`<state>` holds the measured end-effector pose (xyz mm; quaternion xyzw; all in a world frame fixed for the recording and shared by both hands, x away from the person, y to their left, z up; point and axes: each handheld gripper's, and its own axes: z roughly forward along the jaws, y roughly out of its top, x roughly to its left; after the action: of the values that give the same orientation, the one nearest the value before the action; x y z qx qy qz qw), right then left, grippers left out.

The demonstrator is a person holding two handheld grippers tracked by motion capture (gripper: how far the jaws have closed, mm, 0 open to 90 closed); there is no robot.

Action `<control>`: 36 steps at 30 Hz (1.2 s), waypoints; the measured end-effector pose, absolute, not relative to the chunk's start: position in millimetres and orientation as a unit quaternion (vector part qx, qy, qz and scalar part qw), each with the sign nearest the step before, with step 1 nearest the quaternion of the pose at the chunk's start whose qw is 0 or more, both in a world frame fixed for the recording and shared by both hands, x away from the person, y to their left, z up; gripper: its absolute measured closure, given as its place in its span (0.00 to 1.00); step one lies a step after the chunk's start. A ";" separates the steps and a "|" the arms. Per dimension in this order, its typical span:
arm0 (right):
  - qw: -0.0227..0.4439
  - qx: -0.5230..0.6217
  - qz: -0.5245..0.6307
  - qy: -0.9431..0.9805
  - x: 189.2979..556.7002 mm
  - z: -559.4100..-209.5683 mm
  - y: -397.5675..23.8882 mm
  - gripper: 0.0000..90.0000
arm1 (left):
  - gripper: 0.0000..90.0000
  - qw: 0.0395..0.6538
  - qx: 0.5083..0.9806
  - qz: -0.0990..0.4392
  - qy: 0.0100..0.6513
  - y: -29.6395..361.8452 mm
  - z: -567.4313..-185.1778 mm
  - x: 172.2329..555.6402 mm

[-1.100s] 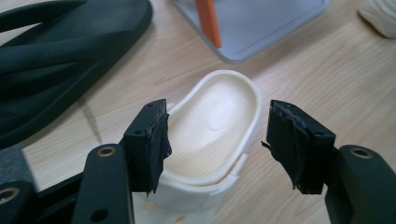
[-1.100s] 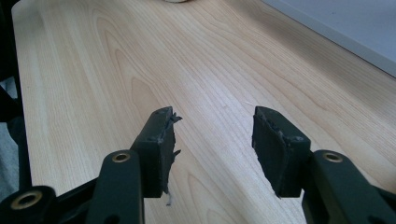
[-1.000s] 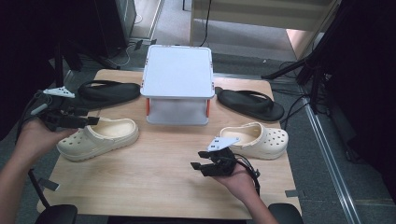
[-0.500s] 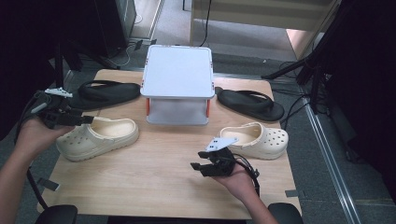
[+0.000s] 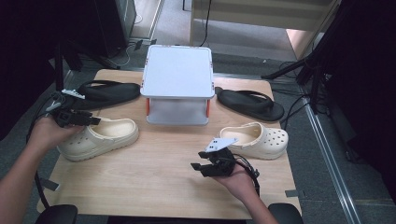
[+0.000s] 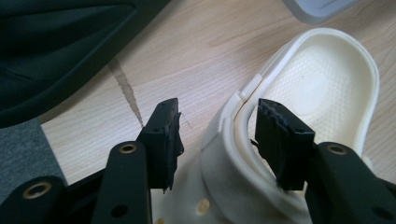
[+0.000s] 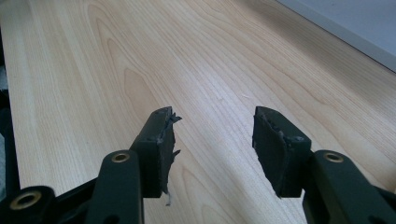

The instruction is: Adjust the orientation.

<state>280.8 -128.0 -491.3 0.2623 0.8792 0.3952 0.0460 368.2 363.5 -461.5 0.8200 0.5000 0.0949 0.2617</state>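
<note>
Beneath pale wooden table [image 5: 154, 182]: grey floor [image 5: 331, 186] (cables trailing).

Cream clog [image 5: 100, 137] – perforated toe, foam – upright (sole down), left side of wooden table [image 5: 154, 182], beside black sandal [image 5: 105, 92]

Wooden table [image 5: 154, 182] (pale); grey floor [image 5: 322, 186]

Both clogs on my feed are cream, the left clog [image 5: 100, 137] and the right clog [image 5: 258, 140], dotted with little holes. Flip-flops [image 5: 105, 92] are plain black, table [image 5: 154, 182] is pale wood grain, and the box [image 5: 177, 72] is light grey with orange clips.
</note>
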 end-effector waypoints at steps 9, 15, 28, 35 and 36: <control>0.049 0.259 0.391 0.882 280.0 -491.2 -127.7 0.56 | 0.69 0.218 0.848 0.084 0.475 350.5 -471.3 374.5; 0.050 0.259 0.394 0.881 280.3 -490.8 -128.5 0.56 | 0.80 0.213 0.856 0.080 0.464 349.5 -466.9 373.6; 0.045 0.263 0.403 0.875 281.4 -489.9 -129.2 0.56 | 0.87 0.227 0.852 0.074 0.466 366.3 -450.5 361.7; 0.047 0.267 0.408 0.872 281.6 -488.5 -129.9 0.56 | 0.87 0.254 0.848 0.084 0.457 364.9 -419.8 350.2; 0.047 0.268 0.408 0.871 281.4 -488.1 -130.2 0.56 | 0.87 0.255 0.851 0.083 0.452 362.4 -415.9 349.1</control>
<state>281.4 -130.2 -488.1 0.2681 0.8714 0.4081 0.0468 349.1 362.4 -415.9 0.8508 0.4521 0.0831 0.2545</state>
